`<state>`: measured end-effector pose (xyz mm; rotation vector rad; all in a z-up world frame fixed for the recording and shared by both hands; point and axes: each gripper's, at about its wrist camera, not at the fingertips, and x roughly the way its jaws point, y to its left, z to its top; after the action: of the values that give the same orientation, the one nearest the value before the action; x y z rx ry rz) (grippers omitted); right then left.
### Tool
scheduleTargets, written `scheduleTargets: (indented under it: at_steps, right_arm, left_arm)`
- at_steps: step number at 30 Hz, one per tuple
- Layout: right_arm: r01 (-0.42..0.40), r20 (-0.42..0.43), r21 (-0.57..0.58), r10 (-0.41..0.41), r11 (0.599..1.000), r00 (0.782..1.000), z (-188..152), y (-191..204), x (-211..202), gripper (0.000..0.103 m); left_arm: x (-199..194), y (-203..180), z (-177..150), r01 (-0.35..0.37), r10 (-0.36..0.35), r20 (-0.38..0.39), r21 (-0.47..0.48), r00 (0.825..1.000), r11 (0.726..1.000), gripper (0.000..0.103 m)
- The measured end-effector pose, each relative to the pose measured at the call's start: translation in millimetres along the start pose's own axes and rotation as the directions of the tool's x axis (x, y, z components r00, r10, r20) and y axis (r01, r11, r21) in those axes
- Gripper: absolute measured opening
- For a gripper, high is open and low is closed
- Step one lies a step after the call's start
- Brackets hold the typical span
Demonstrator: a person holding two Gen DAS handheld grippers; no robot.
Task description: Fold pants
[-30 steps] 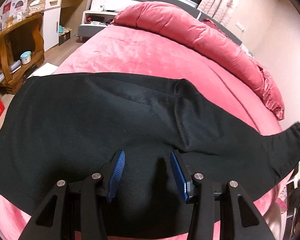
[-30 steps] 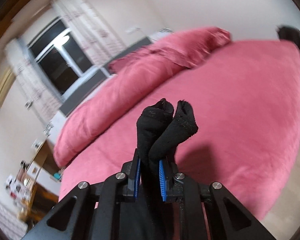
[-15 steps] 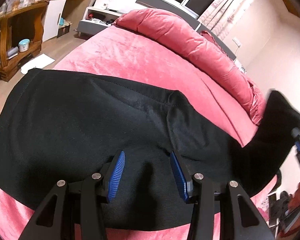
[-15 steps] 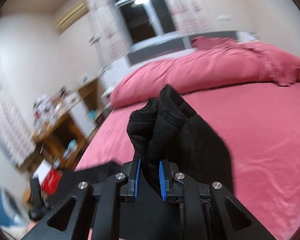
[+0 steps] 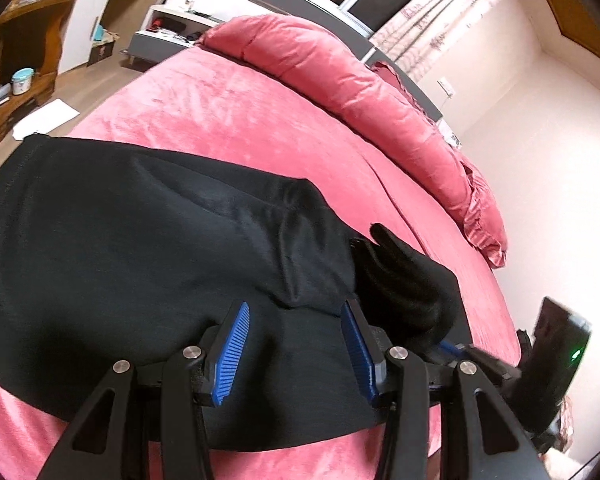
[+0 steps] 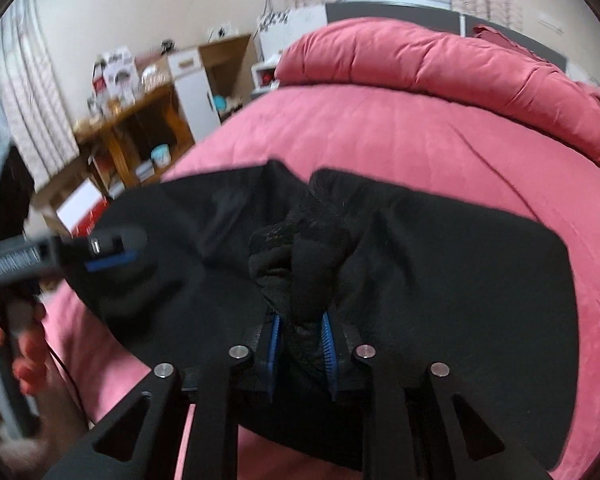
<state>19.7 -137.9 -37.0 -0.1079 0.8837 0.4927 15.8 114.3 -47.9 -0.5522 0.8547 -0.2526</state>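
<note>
The black pants (image 5: 120, 248) lie spread on the pink bed (image 5: 228, 120). My left gripper (image 5: 296, 350) is open and hovers low over the pants near the bed's front edge, holding nothing. My right gripper (image 6: 300, 350) is shut on a bunched end of the pants (image 6: 300, 256) and holds it over the flat part of the garment (image 6: 459, 264). In the left wrist view that bunched end (image 5: 403, 280) sits just right of my left fingers, doubled over the pants. The left gripper also shows in the right wrist view (image 6: 108, 254), held by a hand.
A rolled pink duvet (image 5: 359, 80) lies along the far side of the bed. A wooden shelf unit (image 6: 136, 128) with boxes and a white cabinet (image 5: 84, 12) stand on the floor to the left. White paper (image 5: 44, 122) lies on the floor.
My right gripper has carried the bunched pants end leftward across the bed and down over the spread pants, close beside my left gripper. My left gripper stayed open in place.
</note>
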Motion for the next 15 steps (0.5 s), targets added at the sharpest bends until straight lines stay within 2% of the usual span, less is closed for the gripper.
scheduleTargets:
  at_steps: [2, 3, 4, 6, 8, 11, 14, 15]
  right_arm:
    - [-0.007, -0.04, -0.011, 0.006, 1.0, 0.999, -10, 2, 10, 0.027]
    - [-0.017, -0.054, -0.009, 0.017, 1.0, 0.998, -13, 3, 13, 0.033]
    - [-0.034, -0.063, 0.0, 0.034, 0.999, 0.997, -17, 3, 15, 0.041]
    - [-0.091, -0.057, 0.031, 0.093, 0.995, 0.994, -21, 0, 14, 0.051]
    - [-0.113, -0.043, 0.058, 0.116, 0.992, 0.992, -21, -5, 9, 0.051]
    - [-0.157, 0.051, 0.157, 0.151, 0.975, 0.987, -19, -25, -14, 0.051]
    - [-0.119, 0.142, 0.248, 0.085, 0.962, 0.986, -21, -49, -38, 0.051]
    - [-0.091, 0.179, 0.297, 0.038, 0.951, 0.983, -24, -63, -51, 0.051]
  left_arm:
    - [4, -4, 0, 0.014, -0.014, -0.018, 0.0, 1.0, 1.0, 0.049]
    - [8, -7, 0, 0.028, -0.028, -0.032, -0.002, 0.999, 1.0, 0.049]
    - [11, -9, 1, 0.04, -0.04, -0.043, -0.002, 0.998, 0.999, 0.052]
    - [16, -16, 3, 0.068, -0.068, -0.068, -0.003, 0.995, 0.998, 0.061]
    - [22, -22, 5, 0.106, -0.106, -0.094, -0.007, 0.99, 0.994, 0.061]
    - [35, -34, 8, 0.141, -0.14, -0.14, -0.001, 0.98, 0.99, 0.065]
    - [47, -48, 10, 0.181, -0.178, -0.166, 0.003, 0.97, 0.983, 0.07]
    - [51, -51, 9, 0.188, -0.184, -0.179, 0.001, 0.966, 0.982, 0.071]
